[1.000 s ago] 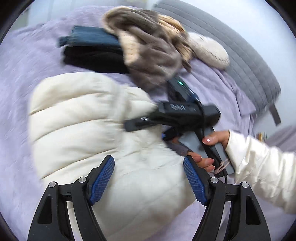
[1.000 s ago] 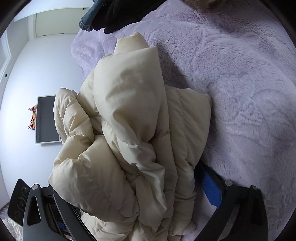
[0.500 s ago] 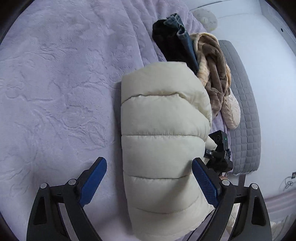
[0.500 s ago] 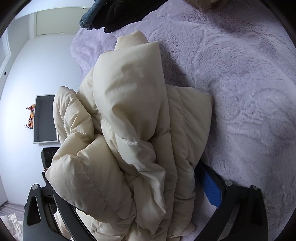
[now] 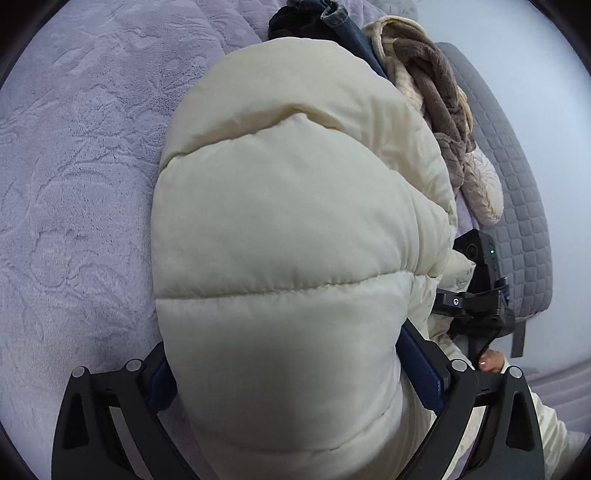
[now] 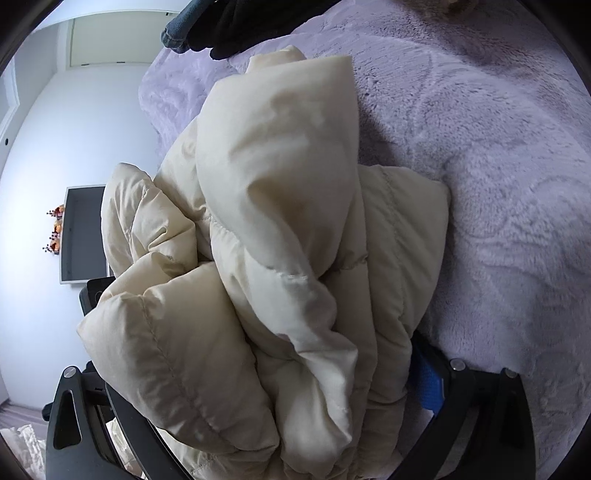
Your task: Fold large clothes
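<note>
- Left wrist view: cream puffer jacket (image 5: 295, 236) fills centre of frame, lying on the lavender bed cover (image 5: 74, 184).
- Left tongs (image 5: 291, 384) straddle the jacket's near end; blue pads (image 5: 421, 369) press into the padding on both sides, so clenched on the jacket.
- Top of frame: dark folded clothes (image 5: 314, 18) touching the jacket's far end; brown and beige fleece garment (image 5: 432, 85) at upper right, just beside the jacket.
- Right edge: grey quilted headboard (image 5: 517, 177); black body of the right tongs (image 5: 476, 295) at mid right, against the jacket's side.
- Right wrist view: same jacket (image 6: 280, 258) bunched in thick folds, centre and lower frame, on the bed cover (image 6: 498, 184).
- Right tongs (image 6: 258, 398) have the bundle wedged between the fingers; one blue pad (image 6: 428, 384) visible at lower right against the fabric, other buried. Grasping the jacket.
- Dark clothes (image 6: 236, 26) at top centre; wall screen (image 6: 81, 232) at left.
</note>
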